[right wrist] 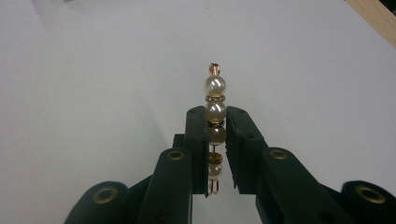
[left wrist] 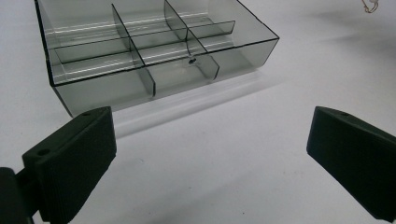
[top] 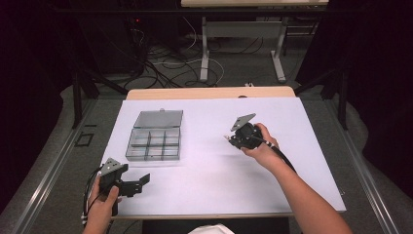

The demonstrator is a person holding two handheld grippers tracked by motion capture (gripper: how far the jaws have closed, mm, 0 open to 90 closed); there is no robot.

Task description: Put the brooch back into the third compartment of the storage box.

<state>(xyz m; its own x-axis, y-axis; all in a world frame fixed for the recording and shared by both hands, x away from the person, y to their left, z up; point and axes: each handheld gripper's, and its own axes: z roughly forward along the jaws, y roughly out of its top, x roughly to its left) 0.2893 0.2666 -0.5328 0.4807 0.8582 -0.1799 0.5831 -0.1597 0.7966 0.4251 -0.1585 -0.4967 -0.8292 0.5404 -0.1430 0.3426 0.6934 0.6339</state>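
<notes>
Two jaws of the right gripper (right wrist: 215,122) pinch a pearl-beaded pin (right wrist: 215,112), its tip poking beyond them; the left gripper (left wrist: 210,154) gapes wide, empty, before a compartment box (left wrist: 154,51).

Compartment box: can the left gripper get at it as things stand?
Probably yes. The left gripper has its jaws wide open and holds nothing, the compartment box sits just ahead with its lid open, and bare white table lies between them.

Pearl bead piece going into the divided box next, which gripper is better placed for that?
Right. The right gripper is shut on the pearl bead piece, raised above the table. The left gripper is open near the divided box.
</notes>
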